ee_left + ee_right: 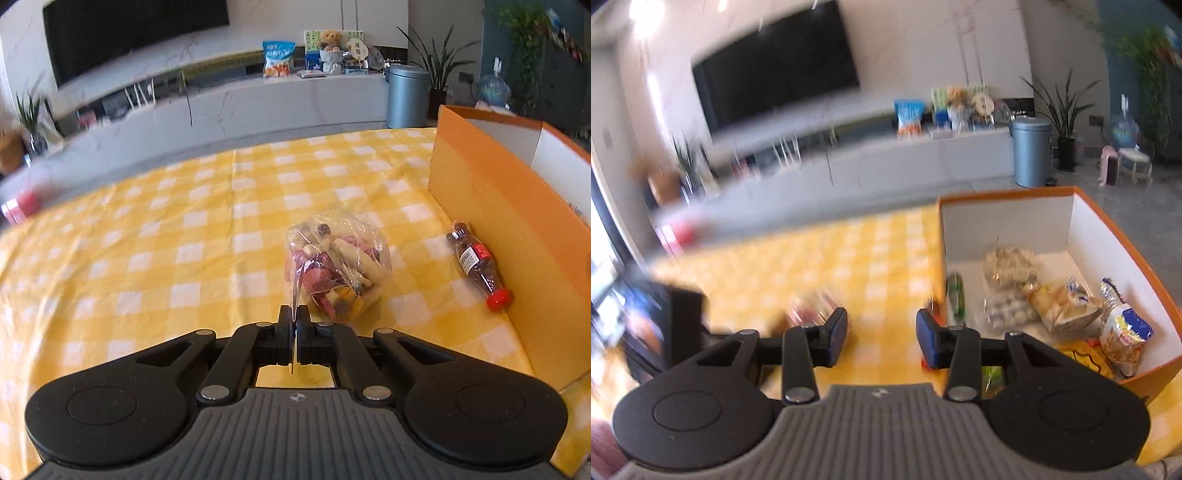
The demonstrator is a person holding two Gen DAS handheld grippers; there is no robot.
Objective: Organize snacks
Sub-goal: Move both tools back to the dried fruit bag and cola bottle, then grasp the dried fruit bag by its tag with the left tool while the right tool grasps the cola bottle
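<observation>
In the left wrist view my left gripper (294,317) is shut on the clear plastic edge of a bag of mixed snacks (338,267), which rests on the yellow checked tablecloth (147,240). A small cola bottle (478,264) lies against the outer wall of the orange box (498,206). In the right wrist view my right gripper (881,334) is open and empty above the cloth, just left of the orange box (1008,195), which holds several snack packets (1060,302). The bag shows as a blur behind the left finger (809,310).
A TV console with a blue snack bag (277,59) and a teddy bear (330,40) stands behind the table. A grey bin (406,96) and potted plants (439,66) stand on the floor. A dark object (665,325) sits at the left in the right wrist view.
</observation>
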